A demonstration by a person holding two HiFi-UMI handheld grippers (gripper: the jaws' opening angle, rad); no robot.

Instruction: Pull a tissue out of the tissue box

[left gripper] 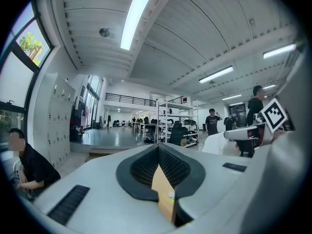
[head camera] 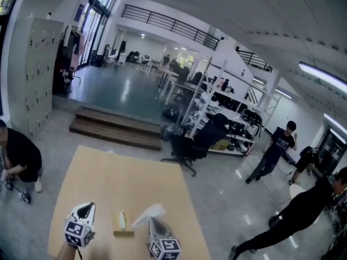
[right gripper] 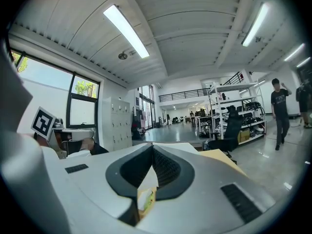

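Two handheld grippers over a tan worktop, the right one pinching a white tissue beside the box.

At the left, the left gripper (head camera: 87, 206) is pointing across the smooth, matte worktop (head camera: 108, 172), its ribbed black pads (left gripper: 141, 167) pressing together on nothing. Just right of it, the small rectangular tissue box (head camera: 123, 223), cardboard-coloured with a pale slot on top, is lying flat on the worktop between the two grippers. A soft, crumpled tissue (head camera: 149, 214) is standing up from the box's right side into the right gripper (head camera: 155, 221), which is clamping the thin sheet between its closed jaws. Whether the tissue's lower end is clearing the slot I cannot tell.
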